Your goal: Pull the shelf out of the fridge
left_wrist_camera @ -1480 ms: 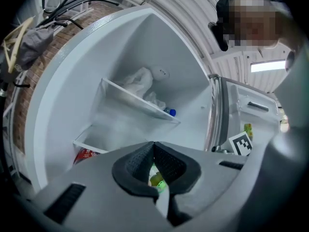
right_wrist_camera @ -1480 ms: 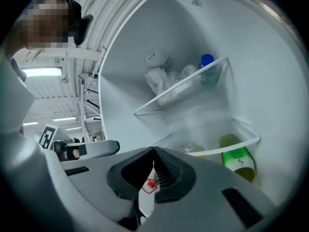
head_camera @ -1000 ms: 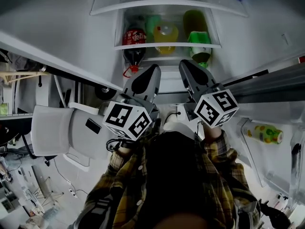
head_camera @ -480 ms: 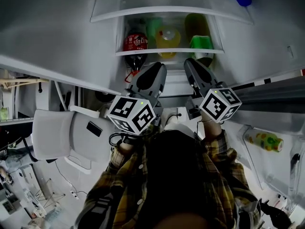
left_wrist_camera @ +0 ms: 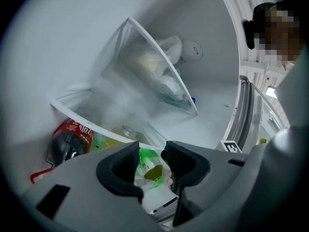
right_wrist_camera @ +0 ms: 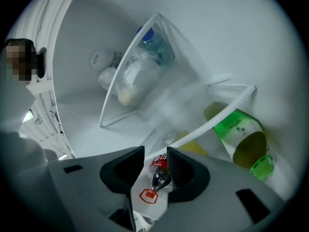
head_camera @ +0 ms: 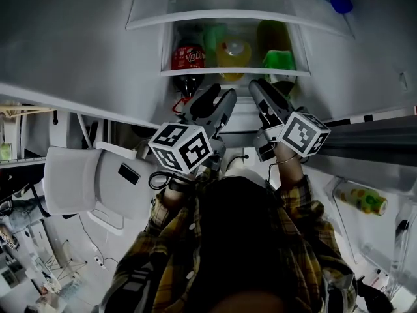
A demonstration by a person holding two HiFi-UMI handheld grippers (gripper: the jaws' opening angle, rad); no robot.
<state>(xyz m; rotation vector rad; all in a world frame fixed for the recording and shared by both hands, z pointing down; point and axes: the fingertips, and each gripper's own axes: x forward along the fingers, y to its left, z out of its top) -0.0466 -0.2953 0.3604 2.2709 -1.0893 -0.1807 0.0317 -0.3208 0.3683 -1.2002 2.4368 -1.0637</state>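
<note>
Cola bottle (head_camera: 188, 57) partly behind shelf edge (head_camera: 247, 71)

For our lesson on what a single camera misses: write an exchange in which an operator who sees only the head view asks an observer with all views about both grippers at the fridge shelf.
Operator: Is the left gripper gripping the shelf?
Observer: No. Its jaws are opening with nothing between them. Only the green bottle shows beyond the gap.
Operator: And the right gripper?
Observer: Its jaws are opening too, and they are empty. The cola bottle shows beyond their gap.
</note>
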